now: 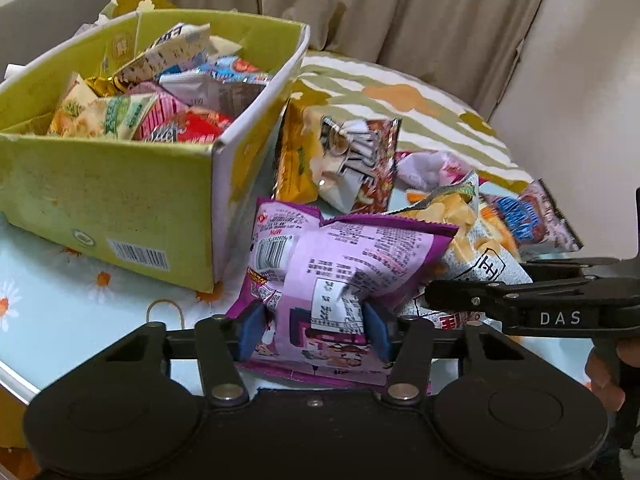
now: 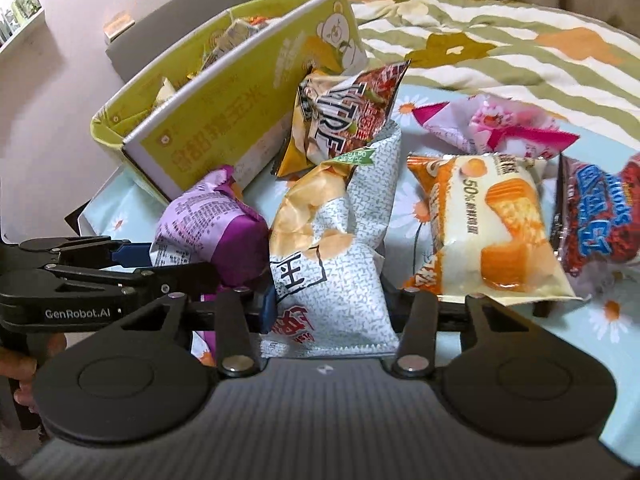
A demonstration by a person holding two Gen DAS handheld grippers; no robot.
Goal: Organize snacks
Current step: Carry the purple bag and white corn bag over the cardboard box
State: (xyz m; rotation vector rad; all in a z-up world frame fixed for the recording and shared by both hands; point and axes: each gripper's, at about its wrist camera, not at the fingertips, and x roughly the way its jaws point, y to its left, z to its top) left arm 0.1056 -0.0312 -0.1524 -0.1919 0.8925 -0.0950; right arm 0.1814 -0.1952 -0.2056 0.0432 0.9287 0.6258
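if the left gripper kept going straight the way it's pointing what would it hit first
The left gripper is already clamped on the purple snack bag, so that bag moves with it. Beyond the bag, the yellow and red snack bag leaning by the green box looks first in line, though depth is unclear.

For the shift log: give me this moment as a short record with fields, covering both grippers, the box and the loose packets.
left gripper: shut on purple packet
right gripper: shut on white chip packet
box: yellow-green cardboard, open top, already heaped with snack packets, on the floral tabletop
loose, outside box: orange-and-white packet, pink packet, red-and-blue packet, brown-yellow packet leaning on the box wall
packets held: side by side, touching
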